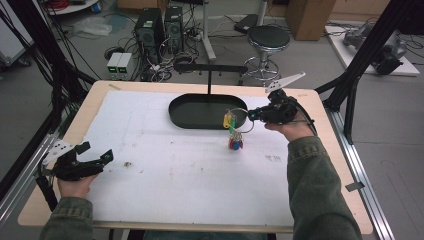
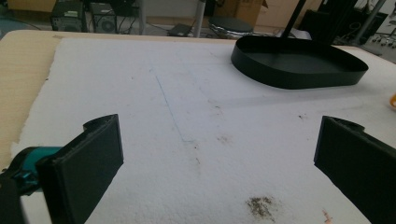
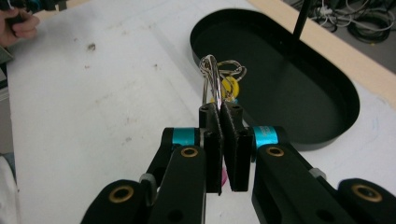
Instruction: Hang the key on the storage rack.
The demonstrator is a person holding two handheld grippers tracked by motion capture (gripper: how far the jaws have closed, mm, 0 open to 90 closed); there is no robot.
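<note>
A bunch of metal key rings [image 1: 239, 116] with a yellow tag [image 1: 228, 120] and red and blue tags [image 1: 235, 144] hangs above the white mat, just in front of the right end of the black oval tray [image 1: 175, 107]. My right gripper [image 1: 250, 115] is shut on the large ring and holds the bunch clear of the table. In the right gripper view the pads [image 3: 212, 135] pinch the wire ring [image 3: 211, 77], with the yellow tag [image 3: 229, 87] behind it. My left gripper [image 1: 95, 151] rests at the table's front left, open with nothing between its jaws [image 2: 217, 140].
The tray [image 2: 299, 74] is bare inside, and a black post with a crossbar [image 1: 208, 80] rises at its far edge. The white mat [image 1: 190, 170] covers most of the wooden table. A stool [image 1: 268, 39], computers and cables stand on the floor beyond.
</note>
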